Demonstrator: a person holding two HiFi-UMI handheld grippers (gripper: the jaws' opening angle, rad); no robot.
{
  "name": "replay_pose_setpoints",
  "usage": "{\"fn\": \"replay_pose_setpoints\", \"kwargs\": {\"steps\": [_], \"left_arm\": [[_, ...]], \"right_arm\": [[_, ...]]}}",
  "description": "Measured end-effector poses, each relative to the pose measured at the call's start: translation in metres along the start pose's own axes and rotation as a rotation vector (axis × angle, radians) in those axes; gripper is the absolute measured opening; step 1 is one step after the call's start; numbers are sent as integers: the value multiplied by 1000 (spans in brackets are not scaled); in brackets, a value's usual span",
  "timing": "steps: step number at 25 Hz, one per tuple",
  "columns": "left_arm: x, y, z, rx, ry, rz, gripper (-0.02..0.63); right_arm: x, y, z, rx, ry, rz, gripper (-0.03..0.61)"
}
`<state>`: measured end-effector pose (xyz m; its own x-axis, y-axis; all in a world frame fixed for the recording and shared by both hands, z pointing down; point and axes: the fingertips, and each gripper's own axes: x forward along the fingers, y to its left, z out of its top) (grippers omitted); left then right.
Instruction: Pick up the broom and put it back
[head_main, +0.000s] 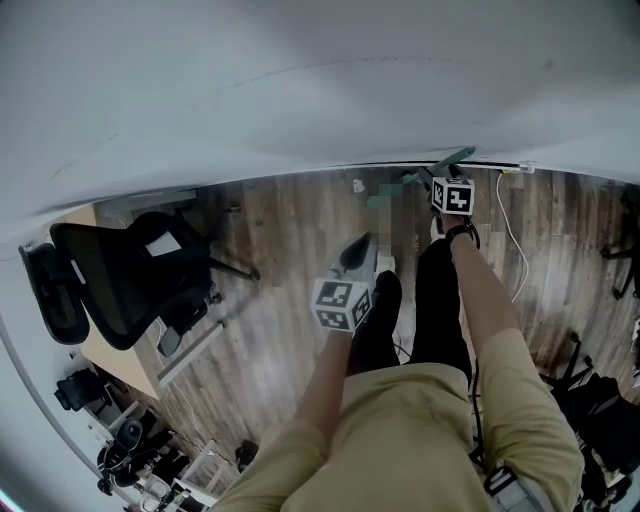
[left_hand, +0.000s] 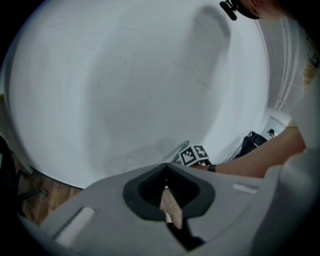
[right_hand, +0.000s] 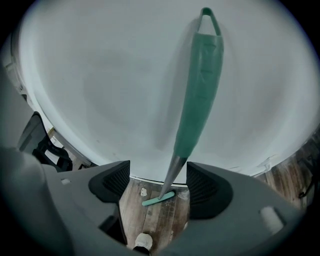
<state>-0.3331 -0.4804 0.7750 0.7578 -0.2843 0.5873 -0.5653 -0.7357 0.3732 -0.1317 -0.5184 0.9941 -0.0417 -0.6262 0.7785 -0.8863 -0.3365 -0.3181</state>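
Two grippers up, both near the white wall (right_hand: 100, 75). Right gripper (right_hand: 157, 176): jaws apart, wide gap, pads touch nothing. In the right gripper view the broom (right_hand: 197, 95) stands just ahead of that gap, tilted, leaning on the wall. Its green grip with the hanging loop (right_hand: 209, 17) is at the top, a grey shaft runs below it, and the thin green head (right_hand: 158, 198) sits on the wood floor (head_main: 280, 250) by the foot of the wall. The shaft lines up between the two pads but is clear of both. Left gripper (left_hand: 166, 175): jaws together, nothing between them, only a sliver of floor shows through; it faces bare wall. Head view: left gripper is held lower and nearer the body, right gripper further out at the wall beside the broom grip. Black office chair (head_main: 125, 275) is well off to the left. A white cable (head_main: 515, 235) runs on the floor at right.
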Motion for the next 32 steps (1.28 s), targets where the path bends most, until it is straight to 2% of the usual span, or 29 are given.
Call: {"fn": "replay_pose_setpoints", "kwargs": {"steps": [8,11,13,14,16,18,20,24,28,32], "left_arm": [[-1,-1,-32,0,63,-18,2],[-2,-9,-30,21,73,-37,2],[-1,-11,-25,36,70,-47,2],[0,-12,-22,42,67,-50,2],[4,-13,-19,50,64,-55,2],[6,-14,-20,54,67,-61,2],[6,-14,-24,52,75,-67,2],[6,-15,-31,33,82,-68,2],[4,-9,-30,20,76,-65,2],[0,0,-30,12,74,-56,2]], "right_arm": [[-14,-26,-8,50,-42,-8,371],[-26,-29,-16,67,-43,-7,373],[-32,-30,-15,68,-56,-15,350],[-35,-31,-13,68,-66,-22,305],[-39,-30,-8,74,-90,-19,89],[-40,-22,-6,66,-91,20,83],[-40,-14,-10,35,-42,46,80],[-49,2,-6,48,69,93,80],[-52,11,-7,21,169,39,81],[-29,24,-5,-13,139,31,87]]}}
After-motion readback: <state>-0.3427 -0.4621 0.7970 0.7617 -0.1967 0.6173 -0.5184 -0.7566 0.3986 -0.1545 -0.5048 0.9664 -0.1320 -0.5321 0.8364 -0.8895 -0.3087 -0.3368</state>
